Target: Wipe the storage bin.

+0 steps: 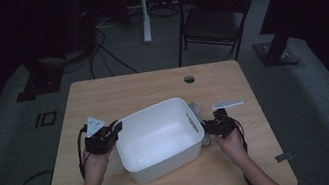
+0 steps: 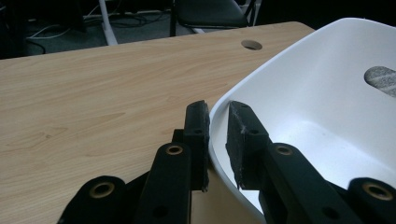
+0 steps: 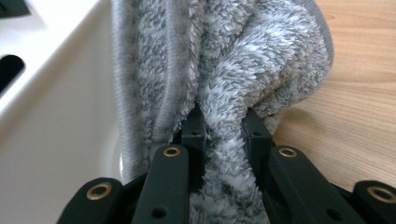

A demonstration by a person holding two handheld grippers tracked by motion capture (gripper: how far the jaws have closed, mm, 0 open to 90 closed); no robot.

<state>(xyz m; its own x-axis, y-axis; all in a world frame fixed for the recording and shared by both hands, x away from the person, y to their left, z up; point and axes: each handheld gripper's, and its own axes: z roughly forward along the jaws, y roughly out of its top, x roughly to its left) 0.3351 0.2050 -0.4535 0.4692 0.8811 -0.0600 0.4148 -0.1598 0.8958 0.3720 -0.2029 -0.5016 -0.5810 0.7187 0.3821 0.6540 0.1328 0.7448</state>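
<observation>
Currently the white tub (image 1: 157,139) sits near the middle of the wooden table (image 1: 102,95), open side up, tilted slightly. Left gripper (image 1: 108,134) is at the tub's left rim (image 2: 219,116) — one jaw outside the wall, one inside, closed together on the rim. Right gripper (image 1: 214,127) is at the tub's right side, its jaws clamped on a fold of grey fluffy cloth (image 3: 224,70). The cloth lies bunched on the table just beside the tub's right wall (image 3: 46,116), touching it. A small white strip (image 1: 228,104) rests on the table beyond the right gripper, apart from the tub. Behind the table — a black folding chair (image 1: 213,16) on the grey floor.
</observation>
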